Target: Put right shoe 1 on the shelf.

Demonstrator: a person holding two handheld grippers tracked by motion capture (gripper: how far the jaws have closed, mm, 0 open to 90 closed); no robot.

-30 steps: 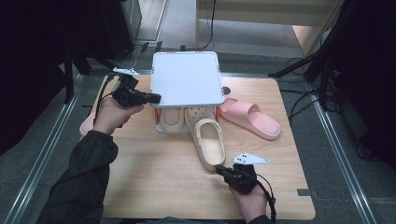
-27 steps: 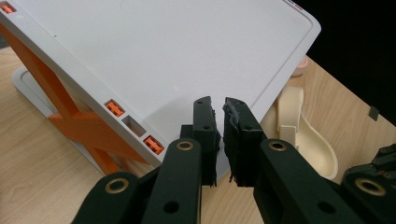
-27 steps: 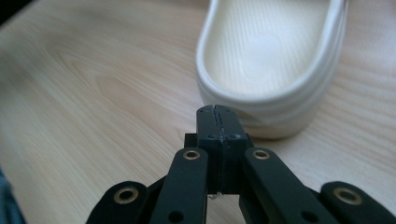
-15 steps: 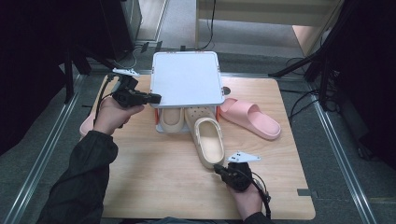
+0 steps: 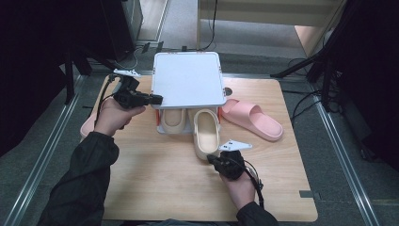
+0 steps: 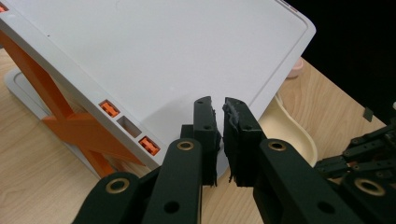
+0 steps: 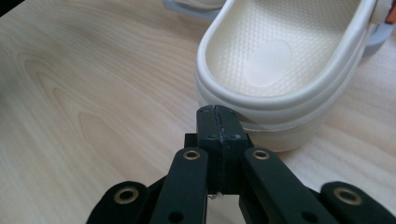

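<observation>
A white shelf on orange legs stands at the back of the table. Two cream clogs lie under its front edge: one tucked in, the other with its heel sticking out. My right gripper is shut, its tips against that clog's heel, with nothing between the jaws. My left gripper reaches over the shelf's left front corner. Its jaws are all but together, with a thin slit and nothing in it.
A pink slide lies right of the shelf. Another pink one peeks out behind my left hand at the table's left edge. The near half of the wooden table is bare. Dark stands and cables surround the table.
My right gripper has moved up and left toward the shelf, and the protruding cream clog has slid slightly farther under it. The left hand has stayed put.
</observation>
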